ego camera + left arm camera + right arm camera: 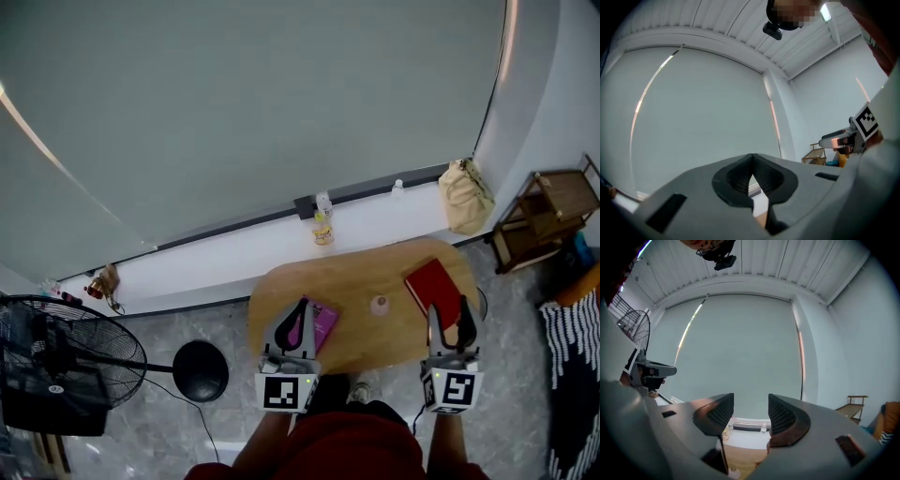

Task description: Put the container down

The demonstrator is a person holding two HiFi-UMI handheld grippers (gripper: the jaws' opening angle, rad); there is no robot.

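Left tool (751, 165) closed, right tool (751, 412) agape

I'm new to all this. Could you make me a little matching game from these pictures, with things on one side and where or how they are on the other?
Things:
1. left gripper
2. right gripper
3. red book
4. tan bag

Place or state:
A. on the white ledge
B. jaws apart
C. on the wooden table
D. jaws together, nothing between them

Pairs: 1-D, 2-B, 3-C, 4-A
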